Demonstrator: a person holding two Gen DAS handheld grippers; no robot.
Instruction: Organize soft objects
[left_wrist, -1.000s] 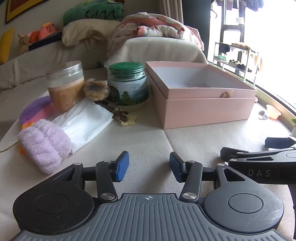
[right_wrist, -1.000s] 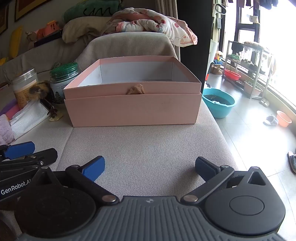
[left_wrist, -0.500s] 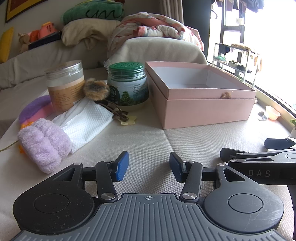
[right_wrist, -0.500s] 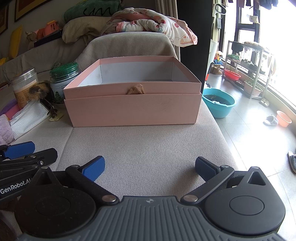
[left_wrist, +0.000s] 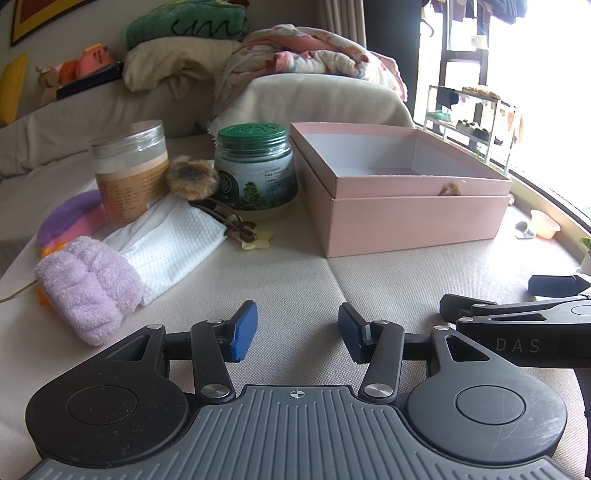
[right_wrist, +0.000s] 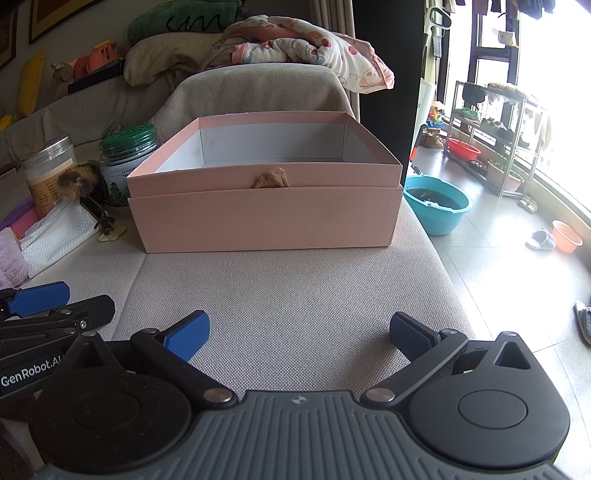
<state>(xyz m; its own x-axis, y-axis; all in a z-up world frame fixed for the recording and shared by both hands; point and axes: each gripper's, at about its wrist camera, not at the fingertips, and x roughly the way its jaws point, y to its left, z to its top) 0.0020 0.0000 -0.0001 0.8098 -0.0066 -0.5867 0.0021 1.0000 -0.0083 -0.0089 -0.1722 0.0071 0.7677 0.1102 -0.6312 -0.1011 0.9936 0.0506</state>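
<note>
**Both grippers parted and unladen above the sofa cushion, soft things waiting at the left**

At the far left of the left wrist view lies a lilac plush roll (left_wrist: 86, 286), and touching its right side is a white waffle-weave cloth (left_wrist: 173, 242) spread flat on the beige cushion (left_wrist: 295, 280). Behind them a purple pad (left_wrist: 64, 216) peeks out beside a clear-lidded jar (left_wrist: 131, 170). A brown furry pom-pom (left_wrist: 192, 177) with dark cords sits between that jar and a green-lidded jar (left_wrist: 256, 171).

Right of the jars stands the pink box (left_wrist: 402, 218), lid off, its white interior showing nothing inside that can be seen from this angle; a small tan tab sticks out at its front rim.

The left gripper (left_wrist: 297, 330) hovers low over the cushion with a moderate gap between its blue pads, gripping nothing, well short of the soft things.

Farther right, the right gripper (right_wrist: 297, 334) faces the box front squarely, its pads spread wide with only bare cushion between them. On the floor beyond the cushion's right edge sits a blue basin (right_wrist: 437, 208).
</note>
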